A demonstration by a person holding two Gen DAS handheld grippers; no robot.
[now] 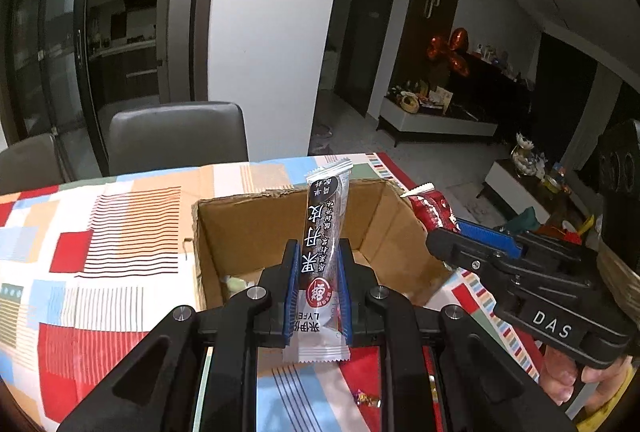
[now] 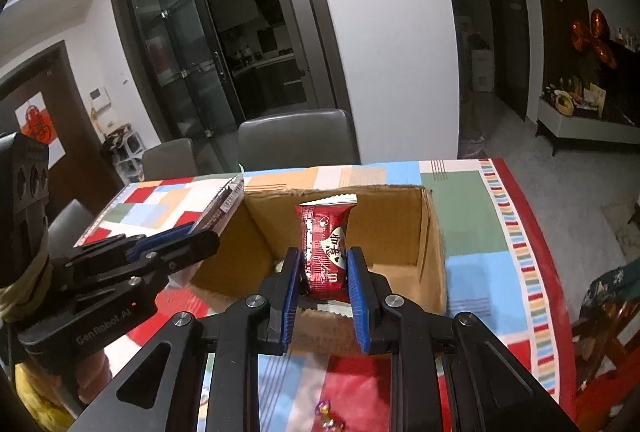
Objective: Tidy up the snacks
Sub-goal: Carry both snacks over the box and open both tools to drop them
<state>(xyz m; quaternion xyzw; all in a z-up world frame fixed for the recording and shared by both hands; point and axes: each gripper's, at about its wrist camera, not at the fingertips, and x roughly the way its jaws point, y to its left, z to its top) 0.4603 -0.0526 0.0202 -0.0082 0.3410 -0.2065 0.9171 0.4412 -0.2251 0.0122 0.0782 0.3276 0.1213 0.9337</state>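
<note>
A tabletop (image 1: 80, 232) covered by a patchwork cloth of red, blue, green and tan blocks is seen in both views, with grey chairs (image 1: 176, 136) drawn up at its far edge. An open cardboard box (image 2: 400, 232) is set on the cloth, its flaps missing or folded away. Above the box's near side, the left claw (image 1: 319, 292) is closed on a long dark snack stick (image 1: 324, 232), which is held upright between the blue pads with its crimped end below them. The right claw (image 2: 323, 296) is clamped on a red snack packet (image 2: 324, 244), held over the box's near wall. A pale wrapped item (image 1: 236, 284) is glimpsed on the box floor. Small wrapped candies (image 2: 328, 414) are seen lying on the cloth, close below the claws.
</note>
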